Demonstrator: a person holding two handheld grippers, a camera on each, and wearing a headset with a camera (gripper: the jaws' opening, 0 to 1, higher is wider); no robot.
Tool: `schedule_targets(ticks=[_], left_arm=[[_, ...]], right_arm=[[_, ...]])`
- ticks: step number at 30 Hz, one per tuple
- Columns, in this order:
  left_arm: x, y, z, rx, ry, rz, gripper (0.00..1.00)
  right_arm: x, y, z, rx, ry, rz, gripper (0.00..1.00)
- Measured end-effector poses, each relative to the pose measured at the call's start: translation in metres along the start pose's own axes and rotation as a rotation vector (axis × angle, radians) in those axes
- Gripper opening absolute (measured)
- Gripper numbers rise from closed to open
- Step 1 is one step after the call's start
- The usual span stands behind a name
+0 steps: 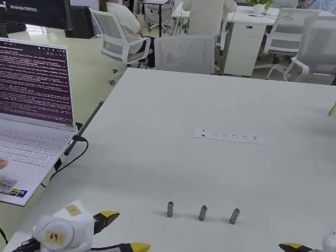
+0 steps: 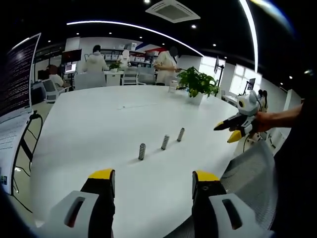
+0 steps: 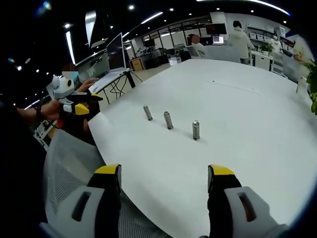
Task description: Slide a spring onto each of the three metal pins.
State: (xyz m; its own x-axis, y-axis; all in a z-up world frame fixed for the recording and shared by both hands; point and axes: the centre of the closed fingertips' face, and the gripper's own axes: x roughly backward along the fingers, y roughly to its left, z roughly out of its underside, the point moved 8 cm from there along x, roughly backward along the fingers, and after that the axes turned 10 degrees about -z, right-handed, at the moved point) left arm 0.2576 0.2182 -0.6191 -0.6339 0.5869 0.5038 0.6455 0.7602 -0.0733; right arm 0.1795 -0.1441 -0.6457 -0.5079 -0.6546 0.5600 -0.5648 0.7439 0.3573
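White tabletop [image 1: 220, 168] spreads wide beyond three upright springs [image 1: 202, 212] near its edge

Three springs [image 1: 202, 212] stand abreast on the table [image 1: 210, 173] (laptop [image 1: 31, 94] left).

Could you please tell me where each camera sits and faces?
Head view: on the head, facing down at three springs; left tongs, right tongs below.
Left gripper view: on left tongs, facing springs; right tongs at right.
Right gripper view: on right tongs, facing springs; left tongs at left.
All share the springs.
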Motion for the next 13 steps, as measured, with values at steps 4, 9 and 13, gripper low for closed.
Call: schedule_targets(ticks=[4, 9, 13], left_arm=[[0.0006, -0.0022, 0.0011, 0.003, 0.002, 0.001, 0.59], [0.0012, -0.0034, 0.0003, 0.002, -0.001, 0.002, 0.59], [0.0010, -0.0030, 0.0002, -0.001, -0.001, 0.003, 0.59]], right_arm=[[0.0021, 0.0019, -0.0008, 0.001, -0.011, 0.003, 0.71], [0.0034, 0.0024, 0.0008, -0.003, -0.008, 0.002, 0.70], [0.0046, 0.0028, 0.0011, -0.006, -0.010, 0.005, 0.69]])
